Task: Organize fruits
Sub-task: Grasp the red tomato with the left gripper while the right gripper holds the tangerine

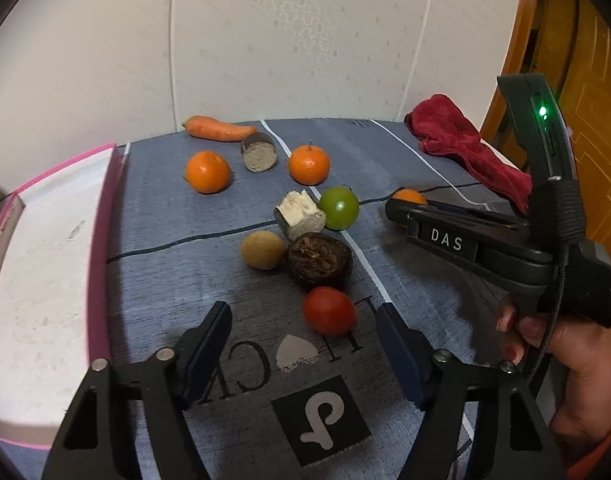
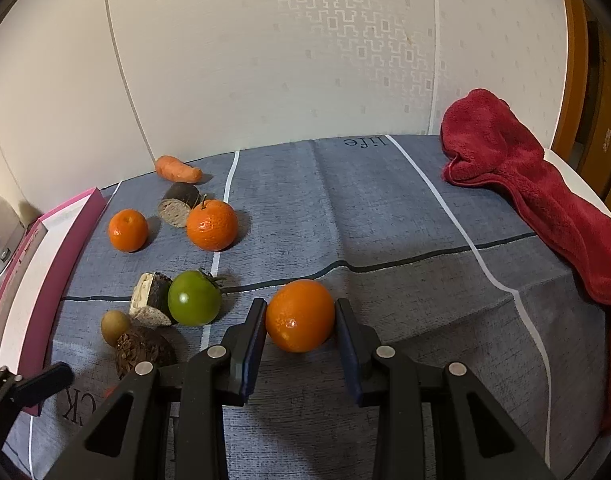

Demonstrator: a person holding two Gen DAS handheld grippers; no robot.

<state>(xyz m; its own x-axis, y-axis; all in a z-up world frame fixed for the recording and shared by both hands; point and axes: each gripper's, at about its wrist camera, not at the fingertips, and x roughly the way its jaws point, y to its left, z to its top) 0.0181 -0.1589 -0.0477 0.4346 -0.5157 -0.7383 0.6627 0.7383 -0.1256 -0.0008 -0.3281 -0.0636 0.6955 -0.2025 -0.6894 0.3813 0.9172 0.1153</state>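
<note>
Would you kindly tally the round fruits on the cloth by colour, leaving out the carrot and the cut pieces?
Orange: 3, namely the orange between the right gripper fingers, the stemmed orange and the far-left orange
Green: 1, the green tomato
Red: 1, the red tomato
Tan: 1, the tan fruit
Total: 6

Blue-grey tablecloth (image 2: 385, 220) carries oranges (image 2: 212, 225), green tomato (image 2: 194, 298); red towel (image 2: 545, 200).

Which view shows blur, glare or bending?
Left wrist view: pink box edge smeared, glare spot on the green tomato. Right wrist view: sharp, table edge bowed by the fisheye, soft shadow under the orange between the right gripper fingers.
</note>
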